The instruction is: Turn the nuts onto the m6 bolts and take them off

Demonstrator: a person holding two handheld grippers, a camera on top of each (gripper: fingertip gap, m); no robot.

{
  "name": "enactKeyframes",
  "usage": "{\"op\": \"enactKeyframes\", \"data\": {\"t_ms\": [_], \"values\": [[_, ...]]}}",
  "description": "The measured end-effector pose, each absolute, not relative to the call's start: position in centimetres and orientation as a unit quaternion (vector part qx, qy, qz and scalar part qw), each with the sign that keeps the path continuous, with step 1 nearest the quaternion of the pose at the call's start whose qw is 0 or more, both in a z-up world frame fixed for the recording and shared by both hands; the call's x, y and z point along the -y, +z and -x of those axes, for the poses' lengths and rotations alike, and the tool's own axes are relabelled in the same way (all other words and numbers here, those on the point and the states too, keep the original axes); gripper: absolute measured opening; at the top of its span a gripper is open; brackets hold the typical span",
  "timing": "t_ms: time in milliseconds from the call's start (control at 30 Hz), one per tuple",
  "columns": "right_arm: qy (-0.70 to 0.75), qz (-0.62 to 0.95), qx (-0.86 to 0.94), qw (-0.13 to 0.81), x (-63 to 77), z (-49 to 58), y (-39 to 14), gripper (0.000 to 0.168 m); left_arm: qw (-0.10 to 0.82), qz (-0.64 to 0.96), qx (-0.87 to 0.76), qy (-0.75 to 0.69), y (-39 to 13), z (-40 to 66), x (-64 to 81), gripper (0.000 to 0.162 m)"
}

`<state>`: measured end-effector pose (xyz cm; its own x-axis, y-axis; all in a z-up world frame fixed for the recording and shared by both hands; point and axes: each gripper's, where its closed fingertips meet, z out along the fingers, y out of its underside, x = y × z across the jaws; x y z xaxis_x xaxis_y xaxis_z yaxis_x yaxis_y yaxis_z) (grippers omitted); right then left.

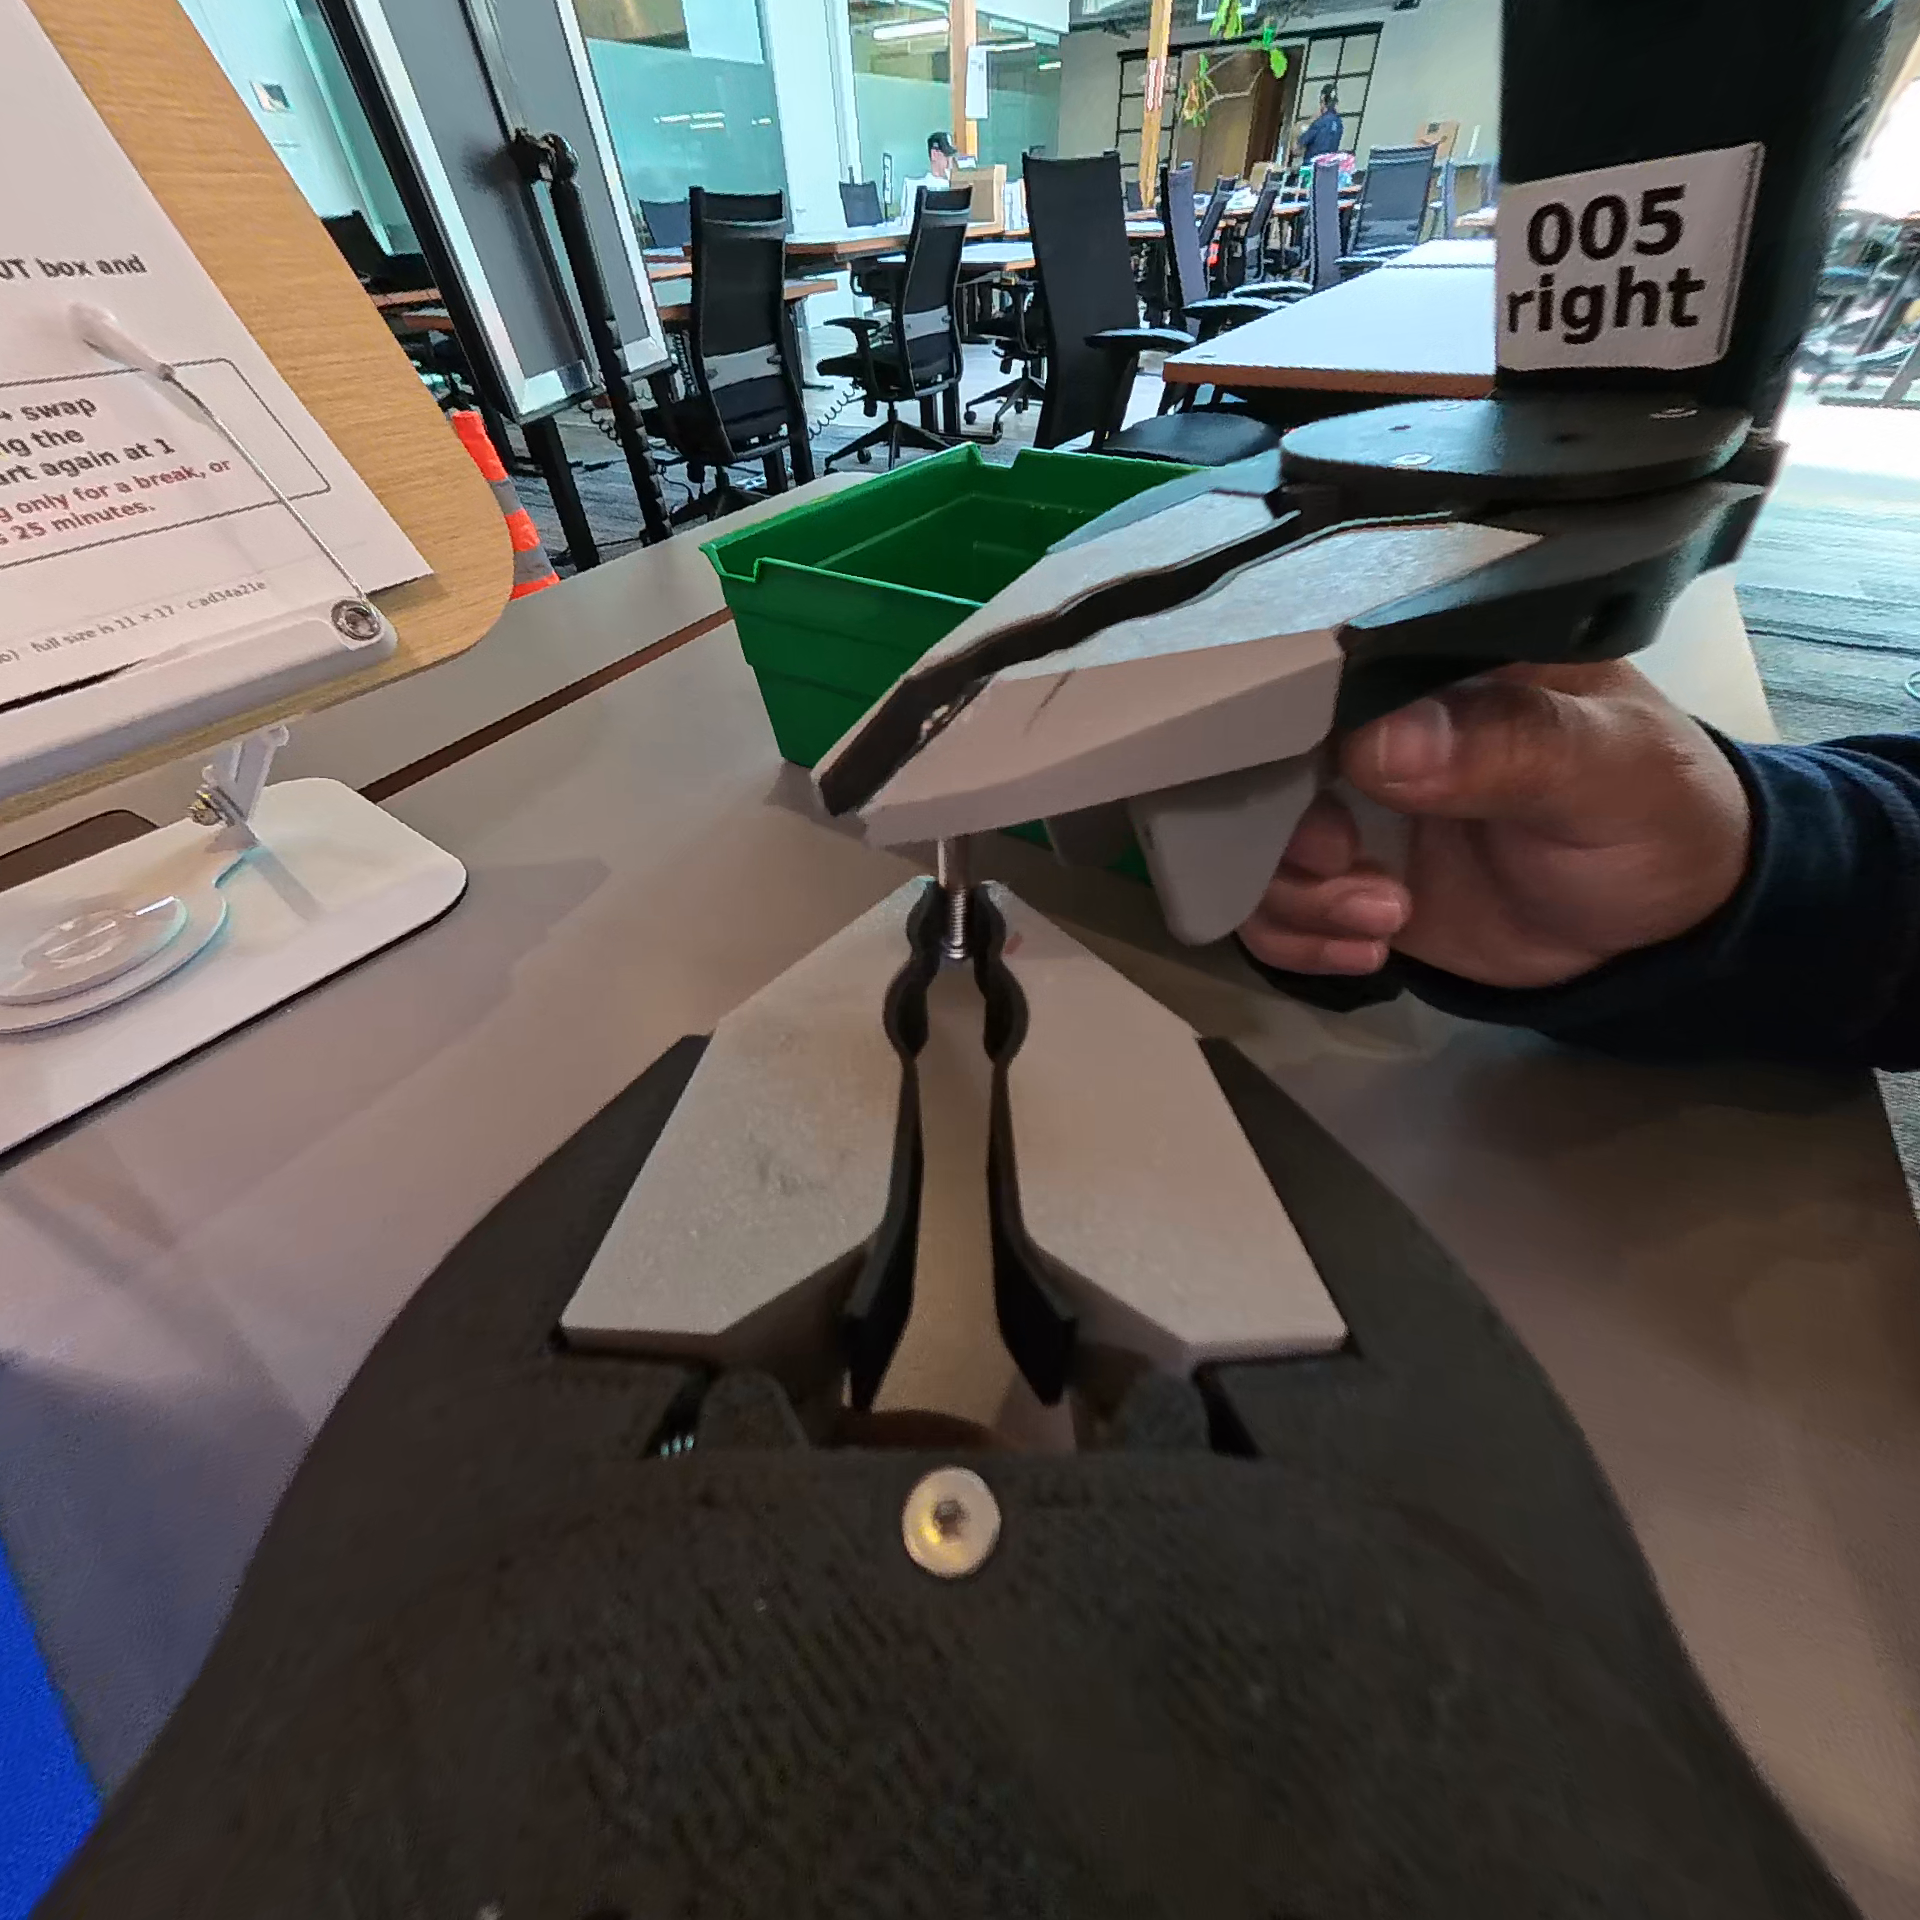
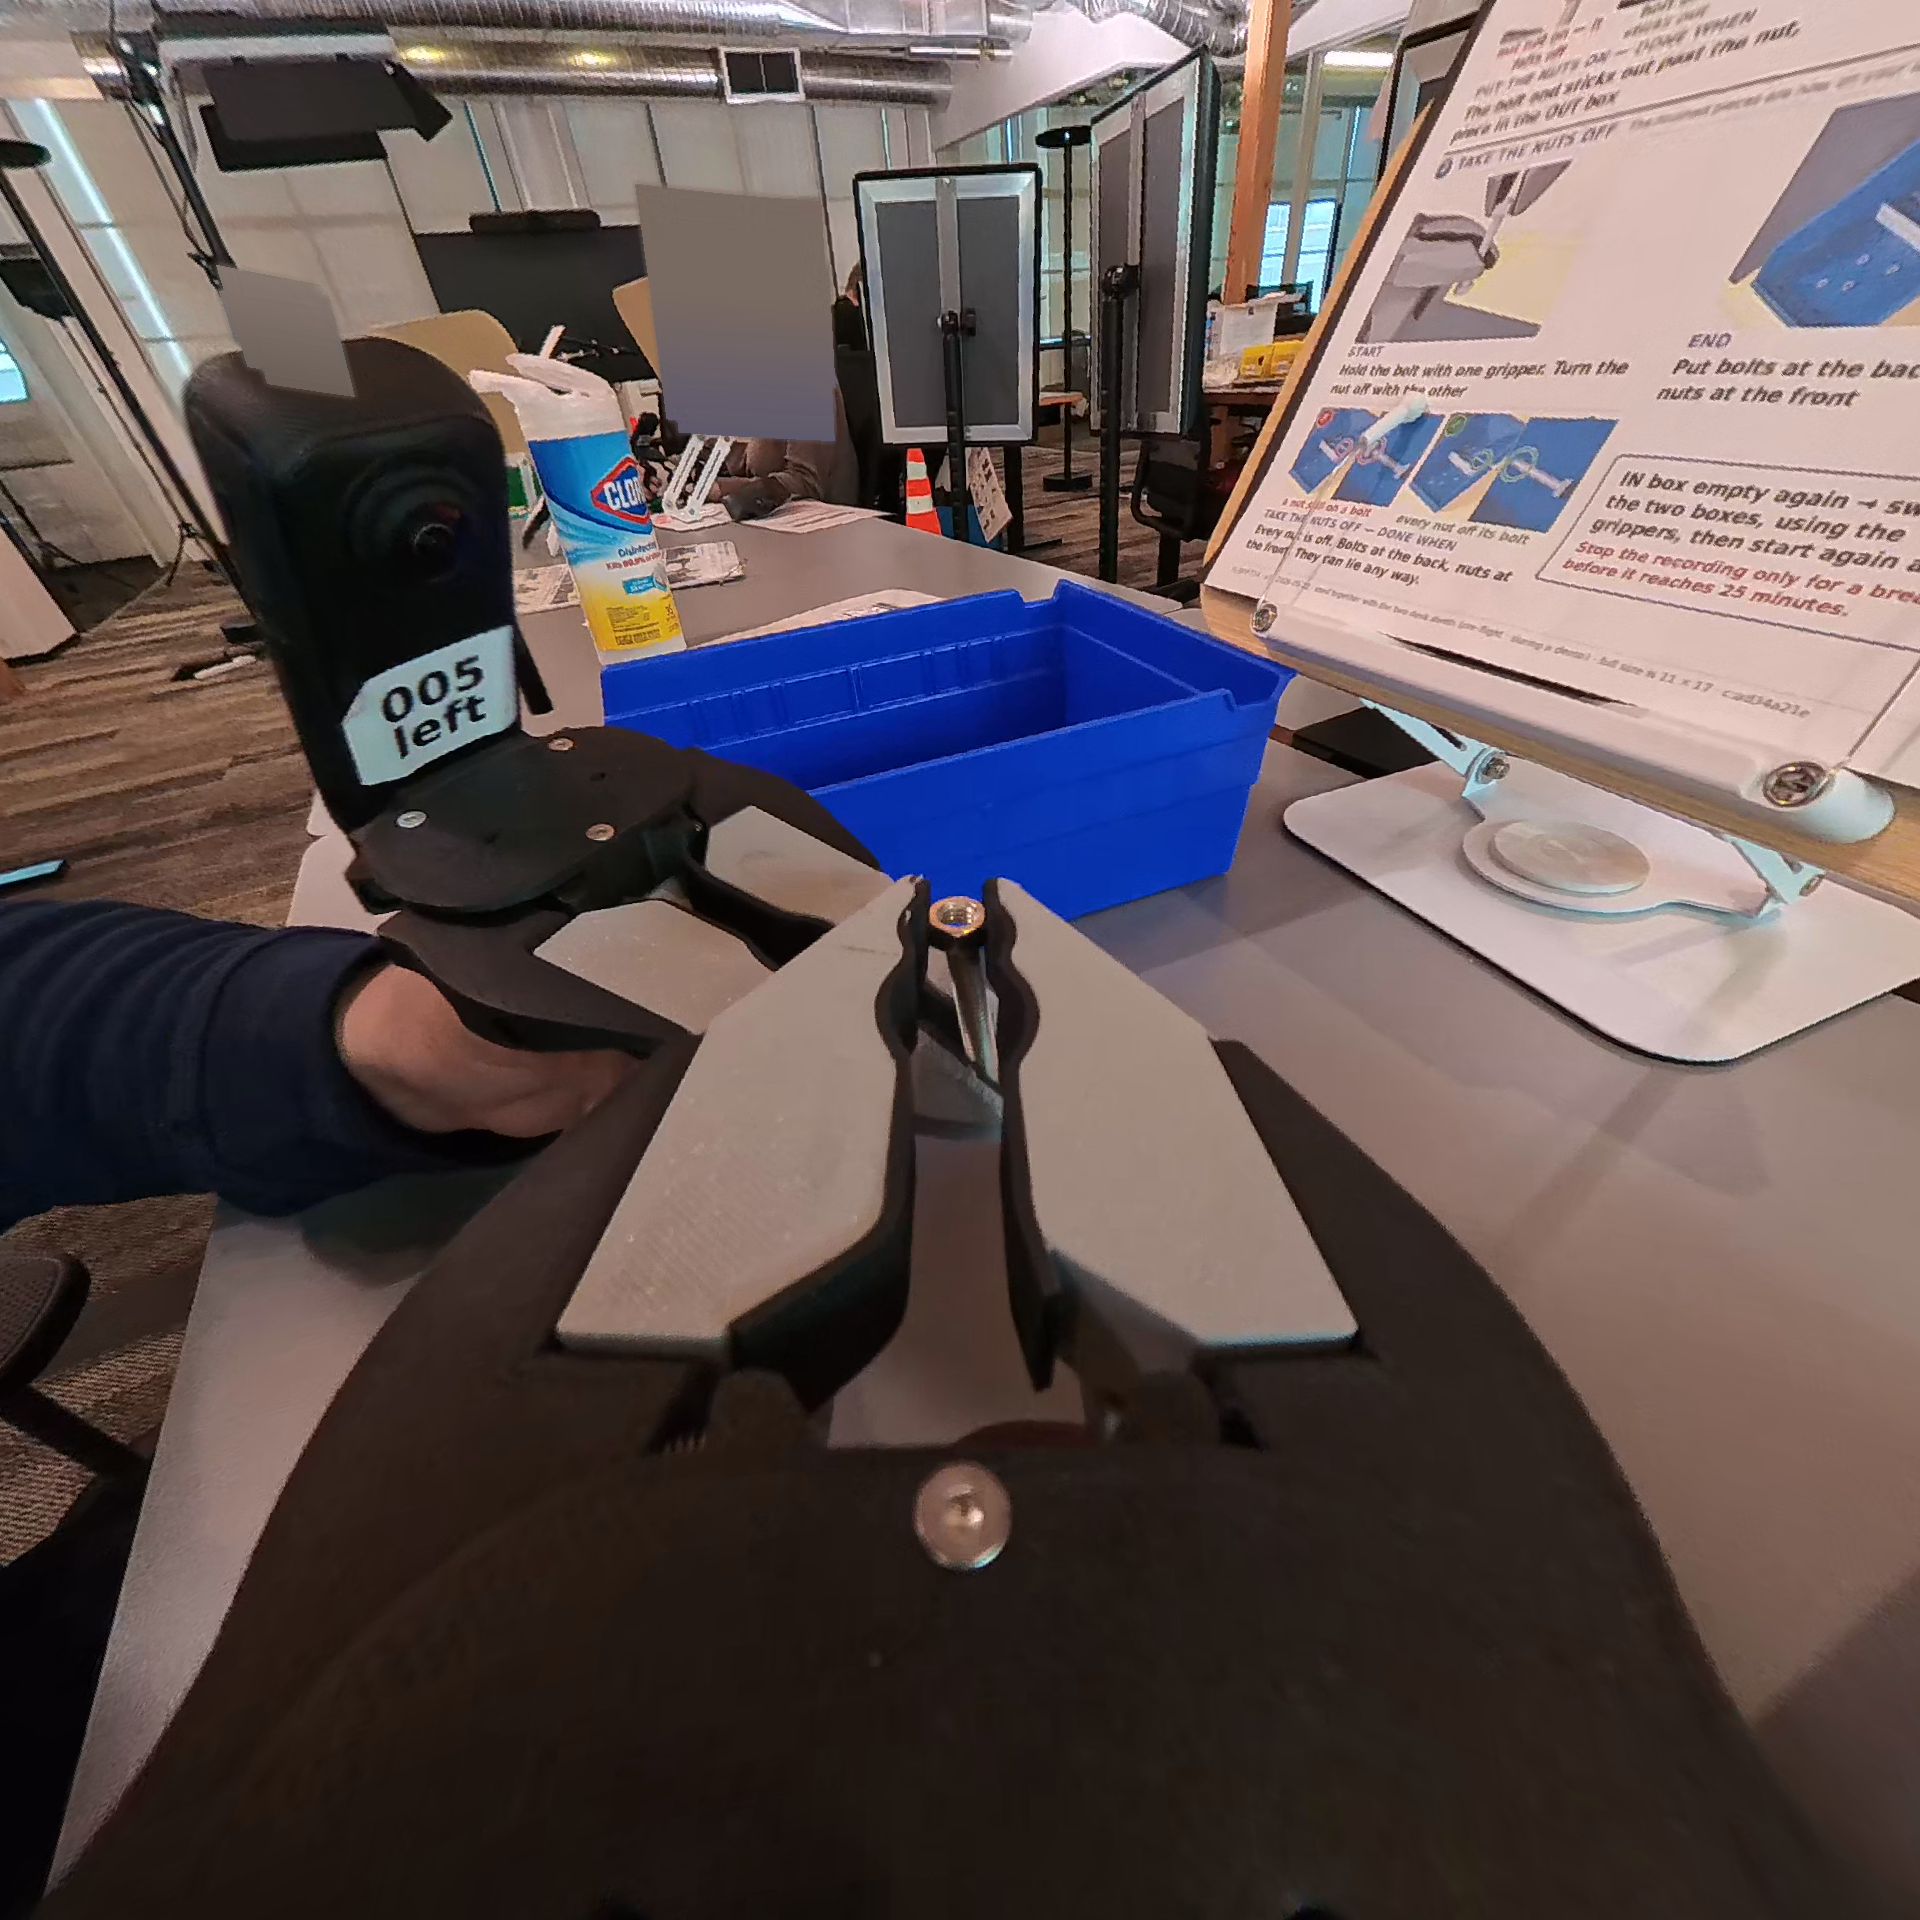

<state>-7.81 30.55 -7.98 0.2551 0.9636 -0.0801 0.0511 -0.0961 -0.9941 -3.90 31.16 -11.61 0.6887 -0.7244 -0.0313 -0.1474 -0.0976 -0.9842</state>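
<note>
In the left wrist view my left gripper is shut on a silver threaded bolt and holds it upright above the grey table. My right gripper comes in from the right just above it, and the bolt's top goes up under its fingers. In the right wrist view my right gripper is shut on a silver nut. The bolt's shaft shows below the nut in the gap between the fingers. One grey finger of the left gripper lies under them at the left.
A green bin stands behind the grippers. A blue bin with a divider stands further along the table. An instruction board on a white stand rises between them. A wipes canister stands behind the blue bin. Spacing between my two grippers at the tips: around 5 cm.
</note>
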Motion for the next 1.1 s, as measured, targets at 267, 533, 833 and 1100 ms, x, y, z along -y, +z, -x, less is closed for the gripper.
{"op": "enactKeyframes", "data": {"t_ms": [267, 533, 833, 1100], "values": [[0.447, 0.581, 0.407, 0.545, -30.8, 6.9, -6.3, 0.006, 0.59, 0.708, -0.303, -0.242, -12.1, 4.3, -31.6, 0.002], [0.447, 0.577, 0.411, 0.546, -30.3, 7.0, -5.8, 0.006, 0.591, 0.711, -0.298, -0.237, -12.2, 4.5, -31.9, 0.002], [0.429, 0.515, 0.371, 0.642, -28.9, 0.5, 2.2, 0.006, 0.584, 0.717, -0.305, -0.228, -13.0, 4.4, -32.0, 0.002], [0.227, 0.709, 0.329, 0.581, -36.0, -14.7, -5.5, 0.006, 0.581, 0.715, -0.309, -0.235, -13.0, 4.0, -31.8, 0.002]]}}
